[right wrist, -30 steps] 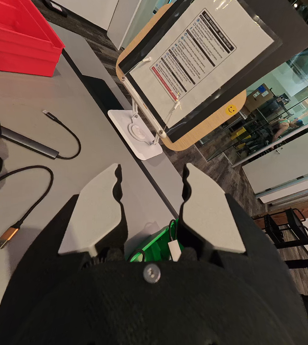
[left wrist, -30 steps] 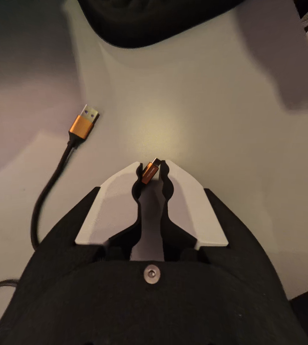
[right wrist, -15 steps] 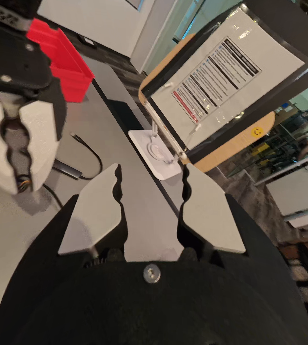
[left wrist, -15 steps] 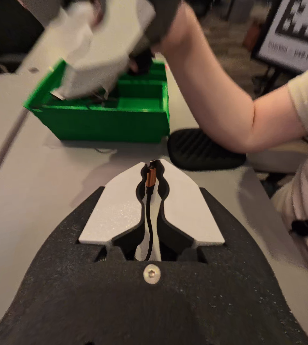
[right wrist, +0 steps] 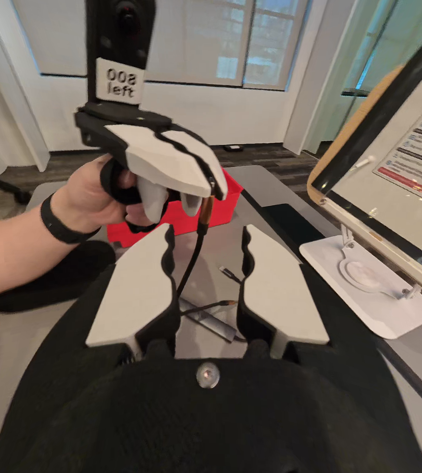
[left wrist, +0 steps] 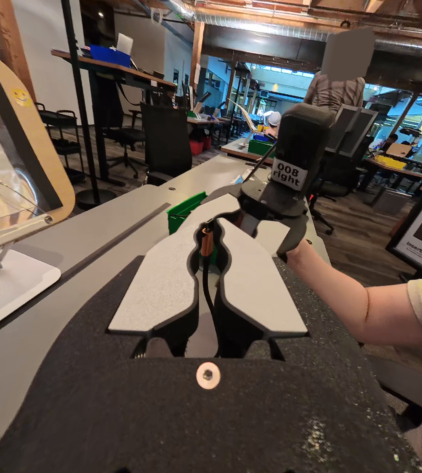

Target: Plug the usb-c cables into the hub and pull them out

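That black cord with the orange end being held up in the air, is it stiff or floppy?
Probably floppy. The black cable droops in a curve from the orange plug pinched in the left hand-held gripper down to the table. It looks light too. The short plug itself seems rigid, staying straight.

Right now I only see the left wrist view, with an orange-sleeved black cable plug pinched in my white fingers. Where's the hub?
Observer: The slim grey metal hub lies on the grey table, seen between the fingers of the right gripper.
Operator: Is that gripper holding anything?
Observer: No, the right gripper is open and empty.
Operator: And my cable?
Observer: The black cable hangs from the left gripper down toward the hub.
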Tool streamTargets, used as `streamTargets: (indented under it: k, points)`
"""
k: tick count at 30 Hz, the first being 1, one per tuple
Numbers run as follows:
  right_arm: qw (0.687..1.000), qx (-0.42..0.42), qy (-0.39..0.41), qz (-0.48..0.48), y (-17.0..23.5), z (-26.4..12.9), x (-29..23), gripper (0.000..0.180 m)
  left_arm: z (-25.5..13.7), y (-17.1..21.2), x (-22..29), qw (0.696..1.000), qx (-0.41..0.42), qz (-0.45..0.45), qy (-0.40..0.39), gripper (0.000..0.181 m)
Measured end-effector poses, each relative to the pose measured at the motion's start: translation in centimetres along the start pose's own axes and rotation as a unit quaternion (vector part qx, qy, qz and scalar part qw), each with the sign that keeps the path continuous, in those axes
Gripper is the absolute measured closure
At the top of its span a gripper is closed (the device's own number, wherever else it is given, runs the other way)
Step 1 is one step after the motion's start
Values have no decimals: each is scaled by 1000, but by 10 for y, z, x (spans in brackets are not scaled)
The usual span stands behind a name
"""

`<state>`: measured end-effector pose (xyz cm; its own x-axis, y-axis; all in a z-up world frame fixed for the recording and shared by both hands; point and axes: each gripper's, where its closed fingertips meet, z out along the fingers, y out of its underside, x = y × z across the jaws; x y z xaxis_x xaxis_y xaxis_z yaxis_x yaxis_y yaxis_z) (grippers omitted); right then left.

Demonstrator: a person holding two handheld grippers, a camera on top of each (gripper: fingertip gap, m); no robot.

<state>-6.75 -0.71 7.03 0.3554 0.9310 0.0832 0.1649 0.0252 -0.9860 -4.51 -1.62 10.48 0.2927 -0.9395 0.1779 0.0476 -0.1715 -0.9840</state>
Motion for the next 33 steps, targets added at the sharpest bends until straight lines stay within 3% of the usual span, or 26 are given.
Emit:
streamTargets:
  k: [3,7,8,14,25,30,31,33]
  points:
    - [1000,21,18,-1,-9,2,0,167,-5,-9,-2,1000,22,-14,-7,172]
    - [1000,3,8,-7,-12,-4,-6,172,-14,-14,-1,999,11,-32,6,164]
    - [1000,-7,7,-8,-12,-7,-6,172,-18,-16,-2,999,8,-35,4,154]
    - [997,-58,4,-54,-12,-25,-14,172,-26,-1,17,997,-52,-4,62,135]
    - [976,-143,4,-165,10,-19,-27,172,-11,33,28,985,-146,54,76,174]
    - [971,-141,-4,-190,12,-19,-30,172,-13,35,29,983,-160,58,73,175]
    - [969,-130,-4,-208,8,-21,-32,170,-13,31,32,984,-151,50,76,175]
    - [959,-112,-2,-261,1,-31,-36,148,-17,18,37,988,-123,26,85,175]
